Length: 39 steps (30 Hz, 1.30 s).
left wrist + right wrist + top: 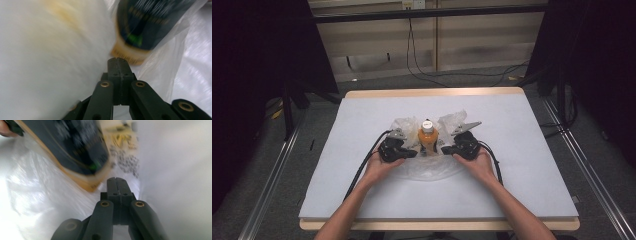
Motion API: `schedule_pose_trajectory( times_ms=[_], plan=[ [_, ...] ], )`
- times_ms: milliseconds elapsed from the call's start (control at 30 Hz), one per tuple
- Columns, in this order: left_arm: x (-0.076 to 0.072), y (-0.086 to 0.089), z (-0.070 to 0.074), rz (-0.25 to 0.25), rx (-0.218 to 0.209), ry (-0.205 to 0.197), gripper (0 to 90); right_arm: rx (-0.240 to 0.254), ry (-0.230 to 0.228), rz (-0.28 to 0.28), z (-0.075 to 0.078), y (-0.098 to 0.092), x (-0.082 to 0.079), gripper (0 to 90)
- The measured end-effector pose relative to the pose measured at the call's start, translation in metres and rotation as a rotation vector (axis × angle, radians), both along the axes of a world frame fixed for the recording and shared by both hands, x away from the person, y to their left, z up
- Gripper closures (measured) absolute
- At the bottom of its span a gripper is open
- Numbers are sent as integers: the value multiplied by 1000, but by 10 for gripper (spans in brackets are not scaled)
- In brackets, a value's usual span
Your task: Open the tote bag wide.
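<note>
An orange bottle [428,138] with a white cap is standing upright near the middle of the desk [522,165], sitting inside a clear plastic bag [451,121] whose crumpled top is rising behind it and whose film is spreading flat toward the person. The desk is covered with a pale sheet, with a wood edge showing at the far side.

The left gripper [412,153] is lying just left of the bottle at its base, held by the person's left hand [379,167]. The right gripper [445,149] is mirroring it just right of the bottle, held by the right hand [480,164]. A black cable [362,170] is trailing from the left gripper toward the near desk edge.

In the left gripper view the fingers [117,65] are pressing flat together with no gap, tips sitting against the bag film [172,60]; whether any film is pinched between them cannot be told. The bottle's dark label [142,22] and orange bottom rim are blurring just beyond the tips, behind the film.

In the right gripper view the fingers [117,185] are likewise closed tight together, surrounded by bag film [37,195], with the dark label [75,147] and a printed pale panel close ahead. A pinch on the film cannot be confirmed here either.
</note>
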<state>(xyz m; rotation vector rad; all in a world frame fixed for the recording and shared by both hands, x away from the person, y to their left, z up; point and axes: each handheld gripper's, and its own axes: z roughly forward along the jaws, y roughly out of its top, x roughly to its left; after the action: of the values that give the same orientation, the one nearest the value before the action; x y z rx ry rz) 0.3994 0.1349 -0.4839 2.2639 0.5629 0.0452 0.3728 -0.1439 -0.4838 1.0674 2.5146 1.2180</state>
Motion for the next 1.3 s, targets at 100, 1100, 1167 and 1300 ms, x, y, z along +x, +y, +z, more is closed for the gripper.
schedule_pose_trajectory(
  times_ms=[100,1100,1167,1300],
  plan=[
    [2,5,-1,13,-13,25,900,13,18,-6,-6,-3,1,900],
    [-12,93,-1,170,-126,32,900,25,12,-116,0,-61,-13,900],
    [-15,91,7,156,-172,12,900,76,-16,-107,8,-61,-16,900],
    [-25,85,24,126,-220,-23,900,125,-57,-86,25,-60,-25,900]
  ],
)
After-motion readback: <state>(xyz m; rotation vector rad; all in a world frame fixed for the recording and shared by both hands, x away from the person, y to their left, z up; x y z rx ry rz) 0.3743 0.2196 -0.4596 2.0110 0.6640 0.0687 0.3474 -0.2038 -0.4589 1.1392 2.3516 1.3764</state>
